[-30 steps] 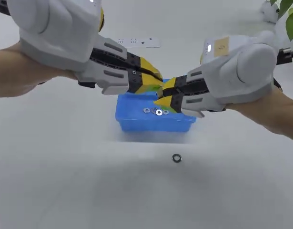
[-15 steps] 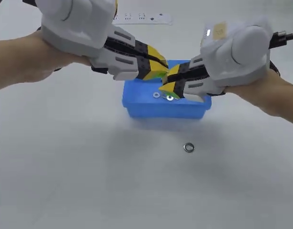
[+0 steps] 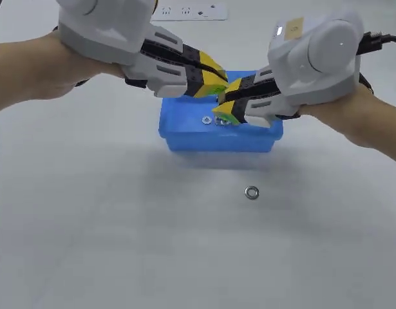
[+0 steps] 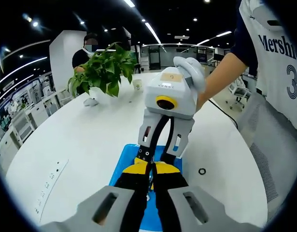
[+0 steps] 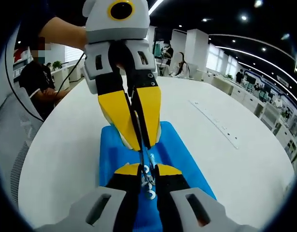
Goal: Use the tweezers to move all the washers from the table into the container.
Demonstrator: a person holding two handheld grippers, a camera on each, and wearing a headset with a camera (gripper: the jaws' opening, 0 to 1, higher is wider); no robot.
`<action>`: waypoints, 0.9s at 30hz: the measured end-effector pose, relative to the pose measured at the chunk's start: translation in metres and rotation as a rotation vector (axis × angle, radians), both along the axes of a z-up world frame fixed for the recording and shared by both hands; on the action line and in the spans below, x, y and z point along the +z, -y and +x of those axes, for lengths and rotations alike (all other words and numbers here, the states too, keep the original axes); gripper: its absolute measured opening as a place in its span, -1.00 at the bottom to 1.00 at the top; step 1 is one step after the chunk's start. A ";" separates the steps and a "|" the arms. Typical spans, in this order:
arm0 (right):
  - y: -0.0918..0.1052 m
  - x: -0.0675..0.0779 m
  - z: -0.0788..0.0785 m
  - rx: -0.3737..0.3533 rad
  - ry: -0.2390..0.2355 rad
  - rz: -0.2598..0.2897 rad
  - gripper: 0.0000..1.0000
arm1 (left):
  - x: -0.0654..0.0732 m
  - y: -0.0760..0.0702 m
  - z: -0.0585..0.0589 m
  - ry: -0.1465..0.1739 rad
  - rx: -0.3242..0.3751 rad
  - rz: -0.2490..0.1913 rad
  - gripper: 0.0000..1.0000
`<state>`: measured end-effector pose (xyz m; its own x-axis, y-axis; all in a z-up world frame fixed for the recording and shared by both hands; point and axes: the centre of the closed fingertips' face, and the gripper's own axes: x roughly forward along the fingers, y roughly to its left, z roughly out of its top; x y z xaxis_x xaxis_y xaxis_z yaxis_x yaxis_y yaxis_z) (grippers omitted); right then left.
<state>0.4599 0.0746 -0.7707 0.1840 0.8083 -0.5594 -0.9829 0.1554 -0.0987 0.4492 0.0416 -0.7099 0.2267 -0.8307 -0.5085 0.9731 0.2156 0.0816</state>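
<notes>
My left gripper (image 3: pixel 218 82) pinches the tweezers (image 5: pixel 144 155) over the blue container (image 3: pixel 217 143); my right gripper (image 3: pixel 222 117) is pressed together; one washer (image 3: pixel 252 192) lies on the table (image 3: pixel 120 232)

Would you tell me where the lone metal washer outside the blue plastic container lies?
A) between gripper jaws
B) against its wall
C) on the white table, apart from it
C: the metal washer lies on the white table, clear of the blue plastic container.
</notes>
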 end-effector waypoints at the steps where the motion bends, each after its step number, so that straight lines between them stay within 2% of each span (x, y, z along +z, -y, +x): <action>1: 0.000 0.001 -0.001 0.001 0.002 -0.001 -0.75 | 0.000 0.000 0.000 0.000 0.000 0.001 -0.88; 2: 0.001 0.001 -0.001 0.002 0.005 -0.003 -0.75 | 0.001 0.000 -0.001 -0.007 0.004 -0.002 -0.88; 7: 0.004 0.009 -0.002 0.000 0.020 -0.001 -0.74 | 0.007 -0.001 0.000 0.001 0.006 -0.010 -0.88; 9: 0.005 0.014 -0.004 0.002 0.025 0.003 -0.73 | 0.011 0.000 -0.002 0.012 -0.007 -0.004 -0.88; 11: 0.006 0.018 -0.007 0.010 0.033 0.006 -0.73 | 0.017 0.002 -0.010 0.021 -0.030 0.001 -0.88; 15: 0.008 0.030 -0.015 0.028 0.046 0.015 -0.75 | 0.024 0.004 -0.012 0.045 -0.061 0.017 -0.88; 17: 0.010 0.036 -0.019 0.033 0.049 0.021 -0.76 | 0.034 0.009 -0.022 0.054 -0.069 0.019 -0.88; 22: 0.014 0.051 -0.031 0.044 0.073 0.024 -0.76 | 0.046 0.012 -0.032 0.075 -0.077 0.013 -0.88; 27: 0.019 0.062 -0.044 0.060 0.098 0.015 -0.76 | 0.059 0.019 -0.048 0.091 -0.102 0.020 -0.88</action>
